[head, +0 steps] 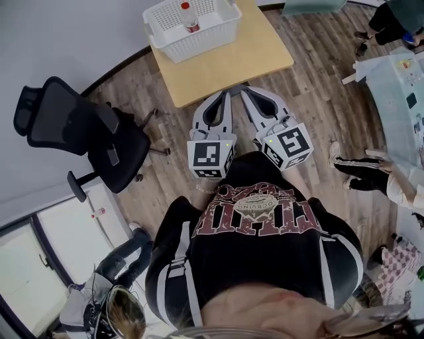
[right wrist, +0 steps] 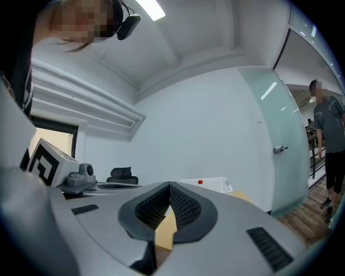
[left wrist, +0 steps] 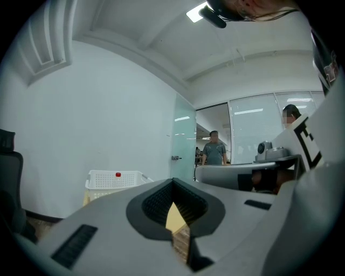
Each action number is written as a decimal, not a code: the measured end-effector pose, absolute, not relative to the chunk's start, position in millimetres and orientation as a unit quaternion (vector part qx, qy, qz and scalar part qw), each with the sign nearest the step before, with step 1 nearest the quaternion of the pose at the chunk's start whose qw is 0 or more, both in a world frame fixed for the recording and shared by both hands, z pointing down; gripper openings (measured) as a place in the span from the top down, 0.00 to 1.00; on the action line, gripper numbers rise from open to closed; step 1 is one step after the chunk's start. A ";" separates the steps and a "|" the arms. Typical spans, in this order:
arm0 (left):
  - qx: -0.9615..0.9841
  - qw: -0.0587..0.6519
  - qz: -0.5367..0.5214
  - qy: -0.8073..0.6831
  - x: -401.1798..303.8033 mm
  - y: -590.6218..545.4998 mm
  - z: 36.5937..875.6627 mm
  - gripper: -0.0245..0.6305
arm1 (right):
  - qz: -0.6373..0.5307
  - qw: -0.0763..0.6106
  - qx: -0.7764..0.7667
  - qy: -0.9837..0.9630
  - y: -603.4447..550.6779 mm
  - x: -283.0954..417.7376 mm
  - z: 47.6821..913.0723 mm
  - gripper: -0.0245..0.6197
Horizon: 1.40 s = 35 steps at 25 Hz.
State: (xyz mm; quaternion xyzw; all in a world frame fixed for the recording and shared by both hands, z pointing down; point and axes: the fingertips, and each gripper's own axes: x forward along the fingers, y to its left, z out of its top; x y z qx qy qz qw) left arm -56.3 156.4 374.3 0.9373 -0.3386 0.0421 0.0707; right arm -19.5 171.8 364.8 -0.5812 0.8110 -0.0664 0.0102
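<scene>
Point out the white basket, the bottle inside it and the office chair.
white basket (head: 199, 41): head view, front wall.
bottle (head: 190, 18): head view, its body.
office chair (head: 58, 114): head view, backrest.

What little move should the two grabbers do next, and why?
Probably ease both forward over the table. The left gripper and right gripper are shut on nothing and sit just at its near edge, while the red-capped bottle stands in the white basket at the far side.
</scene>
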 end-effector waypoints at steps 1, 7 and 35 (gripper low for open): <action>0.938 0.071 0.042 -0.335 -55.9 152.5 374.6 0.89 | -0.066 0.011 -0.583 0.810 167.9 -19.1 364.9 0.94; 0.942 0.067 0.044 -0.326 -62.3 130.4 376.9 0.89 | -0.064 0.010 -0.599 0.798 148.1 -22.8 368.1 0.94; 0.936 0.078 0.057 -0.337 -56.0 68.5 384.6 0.89 | -0.090 0.008 -0.593 0.800 84.0 -11.3 377.7 0.94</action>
